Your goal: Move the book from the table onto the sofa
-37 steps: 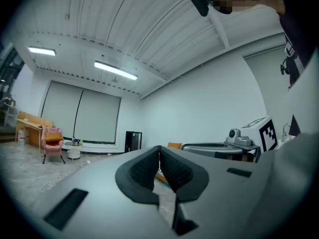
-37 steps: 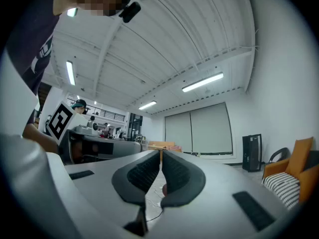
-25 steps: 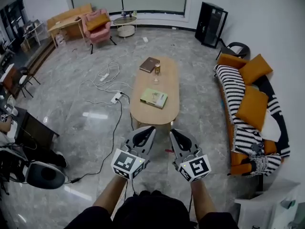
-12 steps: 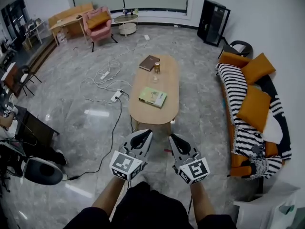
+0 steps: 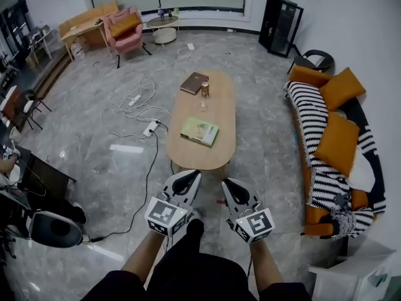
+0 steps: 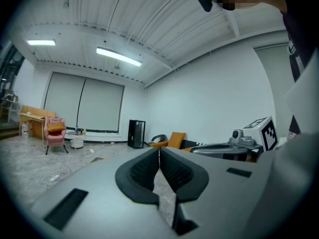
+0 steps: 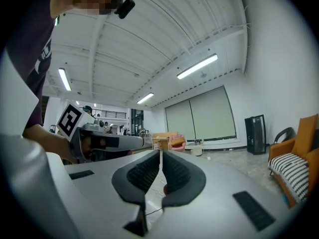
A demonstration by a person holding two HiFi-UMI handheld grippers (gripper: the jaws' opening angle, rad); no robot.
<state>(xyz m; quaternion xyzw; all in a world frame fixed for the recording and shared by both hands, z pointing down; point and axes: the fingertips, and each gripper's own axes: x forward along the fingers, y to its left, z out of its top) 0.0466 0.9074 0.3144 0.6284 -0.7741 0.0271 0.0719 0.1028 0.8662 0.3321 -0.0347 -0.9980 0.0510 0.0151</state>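
The person stands on the grey floor (image 5: 94, 143) at the near end of the oval wooden table (image 5: 220, 105). Both grippers are held in front of the body, side by side, pointing toward the table. The left gripper (image 5: 188, 178) has its jaws closed, pad against pad, and there is nothing between them. The right gripper (image 5: 229, 185) has its jaws together too, with the tips touching, and it holds nothing. Both grippers are near the end of the table but apart from it.

Two books lie on the table. A green book (image 5: 200, 131) lies flat on the near half, close to the left edge. A brown book (image 5: 194, 83) lies at the far end, also on the left side. A can (image 5: 205, 89) stands upright just beside the brown book. Which of the two books the task means, I cannot tell.

The sofa (image 5: 313, 115) has black and white stripes and stands to the right of the table, well apart from it. Orange cushions (image 5: 337, 142) lie on it. White cables (image 5: 141, 99) lie on the floor to the left of the table.
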